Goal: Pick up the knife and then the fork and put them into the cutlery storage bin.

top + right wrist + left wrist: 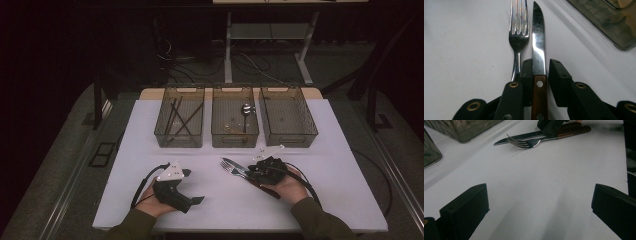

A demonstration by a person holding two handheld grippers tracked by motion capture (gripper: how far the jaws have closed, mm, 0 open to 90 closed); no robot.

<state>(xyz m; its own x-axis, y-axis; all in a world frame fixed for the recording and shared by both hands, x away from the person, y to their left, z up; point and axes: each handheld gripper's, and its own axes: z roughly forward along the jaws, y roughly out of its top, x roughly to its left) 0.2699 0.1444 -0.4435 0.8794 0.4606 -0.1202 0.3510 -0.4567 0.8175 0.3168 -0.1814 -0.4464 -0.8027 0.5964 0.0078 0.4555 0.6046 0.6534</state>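
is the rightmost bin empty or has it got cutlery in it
Empty, as far as the high view shows: the rightmost bin shows only its bare floor, while the middle bin holds a spoon and the left bin holds dark sticks.

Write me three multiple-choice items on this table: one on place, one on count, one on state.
1. Where is the spoon?
A. left bin
B. middle bin
C. right bin
2. How many bins stand on the table?
A. two
B. three
C. four
3. How is the left claw?
A. open, empty
B. shut, empty
C. shut on the spoon

Key: 1 B, its bowl glints in the centre bin; 2 B, three stand in a row at the far edge; 3 A, its jaws stand wide apart over bare table.
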